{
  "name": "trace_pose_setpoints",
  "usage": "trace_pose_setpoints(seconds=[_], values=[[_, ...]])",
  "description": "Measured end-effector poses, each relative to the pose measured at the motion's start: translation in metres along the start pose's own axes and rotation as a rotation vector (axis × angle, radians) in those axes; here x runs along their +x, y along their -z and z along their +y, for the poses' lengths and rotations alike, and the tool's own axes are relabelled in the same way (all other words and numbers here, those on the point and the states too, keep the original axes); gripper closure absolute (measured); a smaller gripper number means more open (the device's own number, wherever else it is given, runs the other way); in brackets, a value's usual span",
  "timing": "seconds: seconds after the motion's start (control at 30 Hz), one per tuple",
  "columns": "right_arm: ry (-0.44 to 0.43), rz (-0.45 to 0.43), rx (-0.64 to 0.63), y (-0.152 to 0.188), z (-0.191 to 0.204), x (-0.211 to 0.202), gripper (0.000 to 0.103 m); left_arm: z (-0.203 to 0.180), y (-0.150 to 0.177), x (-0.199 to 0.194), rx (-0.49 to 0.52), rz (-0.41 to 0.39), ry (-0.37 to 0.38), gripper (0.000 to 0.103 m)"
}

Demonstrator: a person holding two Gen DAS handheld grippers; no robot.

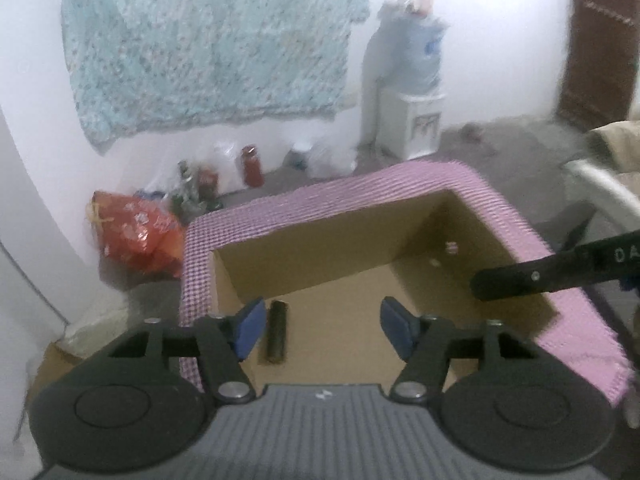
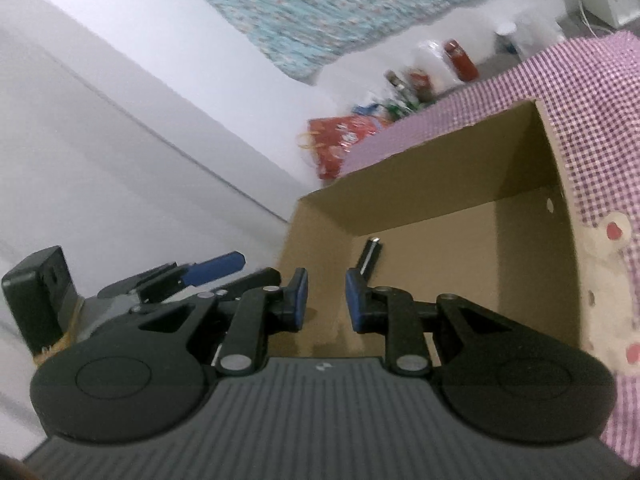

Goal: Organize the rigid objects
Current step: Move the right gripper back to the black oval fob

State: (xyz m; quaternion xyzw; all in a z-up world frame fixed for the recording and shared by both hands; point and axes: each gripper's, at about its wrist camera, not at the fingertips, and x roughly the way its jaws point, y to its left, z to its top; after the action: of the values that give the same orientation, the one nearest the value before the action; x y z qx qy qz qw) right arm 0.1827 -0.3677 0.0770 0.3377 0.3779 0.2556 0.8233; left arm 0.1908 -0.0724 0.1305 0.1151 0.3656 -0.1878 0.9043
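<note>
A short dark cylinder point(image 1: 277, 330) (blurred, detail unclear) lies flat on the cardboard box point(image 1: 320, 256) floor.

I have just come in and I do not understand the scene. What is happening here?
A person holding two grippers is sorting things into a cardboard box that has pink checked cloth over its rim. A dark cylinder lies on the box floor. The left gripper stands open and empty above it. The right gripper also holds nothing, its jaws a little apart.
</note>
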Motion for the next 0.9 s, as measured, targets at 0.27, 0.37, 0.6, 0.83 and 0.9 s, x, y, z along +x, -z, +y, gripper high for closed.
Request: trace_pose_setpoints(seconds=[0.27, 0.37, 0.6, 0.83, 0.9], values=[[0.059, -0.069, -0.038, 0.077, -0.019, -0.072, 0.080, -0.049, 0.083, -0.040, -0.005, -0.032, 0.165, 0.038], [0.147, -0.050, -0.042, 0.106, -0.040, -0.077, 0.080, -0.077, 0.112, -0.031, 0.011, -0.026, 0.201, 0.038], [0.331, 0.044, -0.128, 0.131, -0.070, -0.052, 0.080, -0.133, 0.151, 0.012, 0.059, 0.047, 0.237, 0.046], [0.328, 0.075, -0.132, 0.121, -0.087, -0.025, 0.080, -0.153, 0.153, 0.043, 0.030, 0.101, 0.300, 0.060], [0.329, 0.098, -0.119, 0.122, -0.092, -0.016, 0.080, -0.157, 0.153, 0.048, 0.032, 0.109, 0.320, 0.067]])
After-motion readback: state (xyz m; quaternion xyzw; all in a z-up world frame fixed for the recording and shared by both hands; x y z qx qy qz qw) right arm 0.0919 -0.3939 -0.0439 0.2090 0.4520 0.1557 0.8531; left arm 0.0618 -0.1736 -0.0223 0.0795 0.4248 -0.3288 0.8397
